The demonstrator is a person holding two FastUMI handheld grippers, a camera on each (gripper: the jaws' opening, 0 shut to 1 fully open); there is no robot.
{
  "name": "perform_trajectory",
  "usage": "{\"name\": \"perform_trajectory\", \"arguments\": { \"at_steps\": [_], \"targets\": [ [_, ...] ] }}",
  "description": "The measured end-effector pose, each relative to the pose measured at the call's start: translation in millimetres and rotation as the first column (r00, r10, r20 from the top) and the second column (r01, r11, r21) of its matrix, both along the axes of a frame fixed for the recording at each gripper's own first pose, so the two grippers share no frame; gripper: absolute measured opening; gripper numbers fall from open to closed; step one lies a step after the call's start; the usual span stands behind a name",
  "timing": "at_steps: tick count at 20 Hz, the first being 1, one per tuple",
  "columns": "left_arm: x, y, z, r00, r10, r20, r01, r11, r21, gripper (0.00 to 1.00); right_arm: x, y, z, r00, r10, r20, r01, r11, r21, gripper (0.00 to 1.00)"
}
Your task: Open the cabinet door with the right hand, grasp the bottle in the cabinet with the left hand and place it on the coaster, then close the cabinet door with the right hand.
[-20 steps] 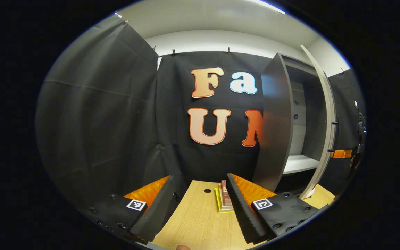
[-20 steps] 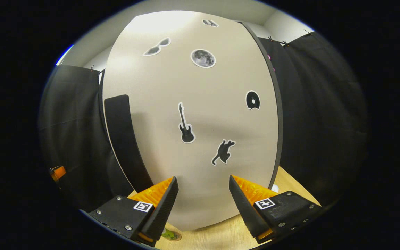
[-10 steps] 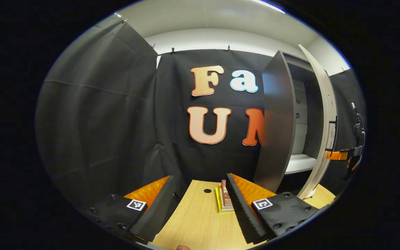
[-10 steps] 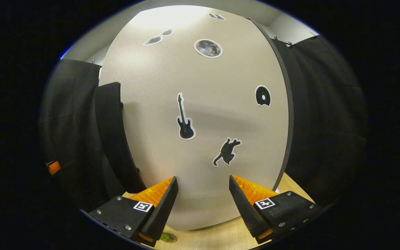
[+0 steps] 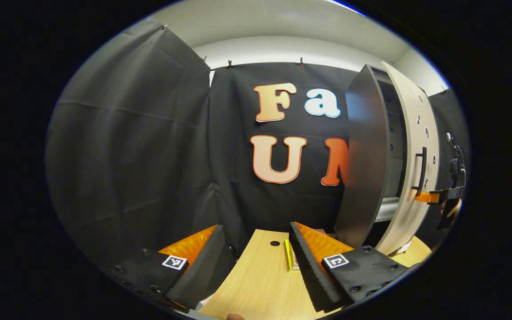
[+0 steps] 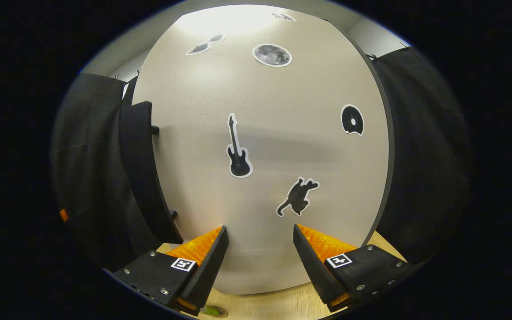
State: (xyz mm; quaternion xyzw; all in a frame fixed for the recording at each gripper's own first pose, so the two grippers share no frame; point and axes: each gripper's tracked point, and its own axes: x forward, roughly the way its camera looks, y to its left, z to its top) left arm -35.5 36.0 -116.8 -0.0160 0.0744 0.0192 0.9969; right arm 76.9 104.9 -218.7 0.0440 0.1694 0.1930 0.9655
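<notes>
Right gripper view shows us the door [image 6: 265,146] nearer shut than a second ago, our right tool [image 6: 258,249] released at 6 o'clock, closing almost done.

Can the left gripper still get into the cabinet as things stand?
Probably not: the cabinet door stands nearly shut, leaving a narrow gap, and the left gripper sits off to the side over the table.

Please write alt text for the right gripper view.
A pale cabinet door with black stickers is close ahead, its dark handle at left. The right gripper faces the door, jaws open and empty, above a wooden table.
</notes>
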Motion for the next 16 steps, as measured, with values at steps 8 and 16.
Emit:
{"name": "perform_trajectory", "arguments": {
  "at_steps": [8,16],
  "targets": [
    [6.2,-2.6,6.1,1.000,-0.012,0.015,0.012,1.000,0.014,0.96,0.9,1.9,2.5,0.999,-0.026,0.031,0.026,0.999,-0.030,0.91],
    [12.0,-15.0,13.8,0.999,-0.033,0.011,0.033,0.999,0.008,0.94,-0.6,1.7,1.4,0.997,-0.058,0.056,0.061,0.997,-0.045,0.91]
  ]
}}
